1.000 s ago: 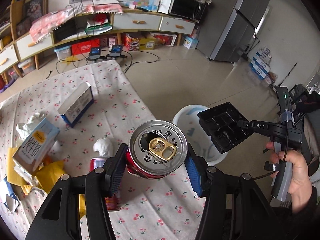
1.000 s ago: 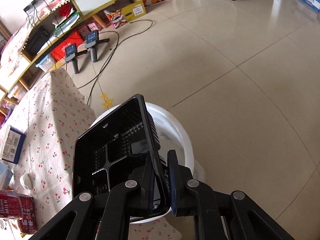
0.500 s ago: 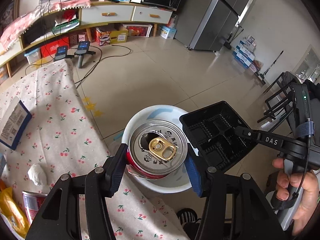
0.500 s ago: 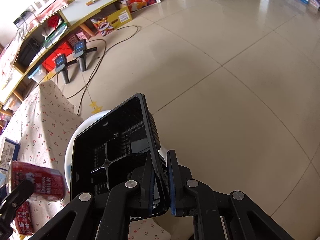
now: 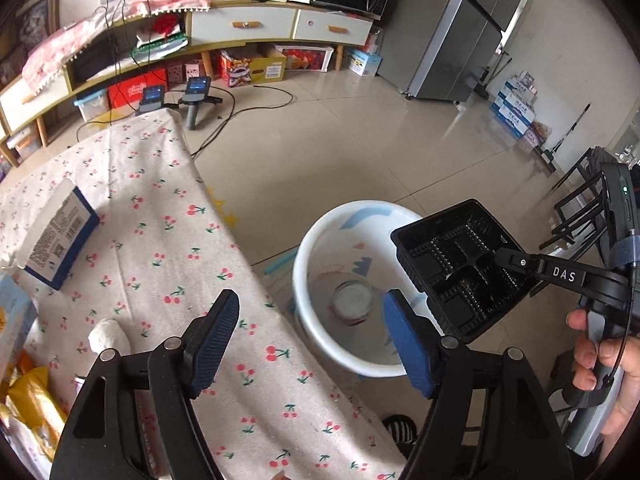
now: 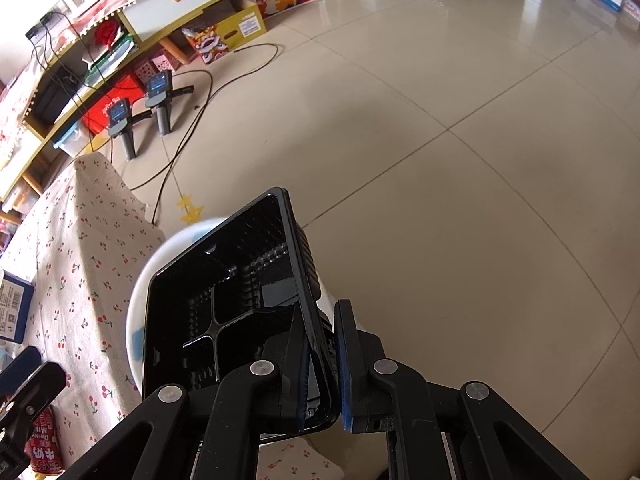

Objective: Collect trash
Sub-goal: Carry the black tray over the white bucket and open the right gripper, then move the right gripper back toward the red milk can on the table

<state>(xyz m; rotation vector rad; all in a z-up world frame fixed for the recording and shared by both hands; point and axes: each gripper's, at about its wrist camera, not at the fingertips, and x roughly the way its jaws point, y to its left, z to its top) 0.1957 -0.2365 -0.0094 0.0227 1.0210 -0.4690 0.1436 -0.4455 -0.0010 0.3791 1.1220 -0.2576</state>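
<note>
Left wrist view, far left: blue-edged carton (image 5: 56, 236) lying flat on the cherry-print tablecloth (image 5: 168, 240), white crumpled wad (image 5: 108, 334) near it, yellow wrapper (image 5: 28, 396) at the lower edge. Left gripper (image 5: 310, 326) jaws spread and opening, nothing between them, blue pads bare, hanging over the table edge and the white basin (image 5: 320, 320). Basin sits on the floor just beside the table; a can (image 5: 352, 304), blurred, lies inside on the bottom, end toward the camera. Right of that, black compartment tray (image 5: 460, 264) tilted over the basin's right rim, clamped on one wall by the right gripper (image 6: 324, 364), jaws clenched on the tray wall. A hand (image 5: 604, 364) grips that gripper's handle at far right. Right wrist view: another red can (image 6: 44, 444) on the table, lower left.
</note>
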